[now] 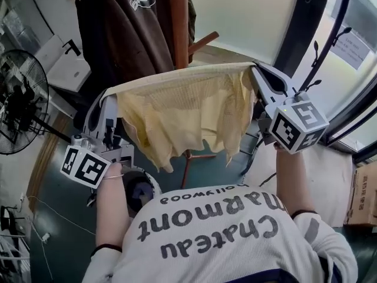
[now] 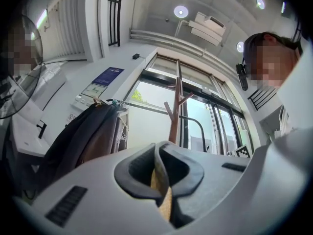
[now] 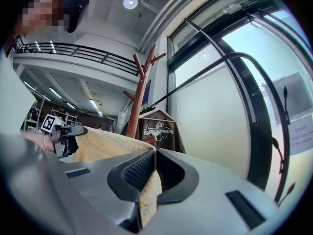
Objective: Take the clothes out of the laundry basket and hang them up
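Note:
A pale yellow knitted garment (image 1: 188,114) hangs stretched between my two grippers, held up in front of the wooden coat stand (image 1: 179,22). My left gripper (image 1: 108,94) is shut on its left top corner; yellow cloth (image 2: 162,190) shows pinched between the jaws. My right gripper (image 1: 254,69) is shut on the right top corner, with cloth (image 3: 146,192) squeezed between its pads. The garment's top edge runs taut, and its lower part dangles loose. In the right gripper view the garment (image 3: 105,143) spreads off to the left. No laundry basket can be made out.
A dark brown top (image 1: 126,28) with white print hangs on the coat stand, also visible as brown top (image 3: 159,133). A black floor fan (image 1: 20,102) stands at the left. Glass doors with black frames (image 1: 306,28) are at the right. A cardboard box (image 1: 362,196) sits low right.

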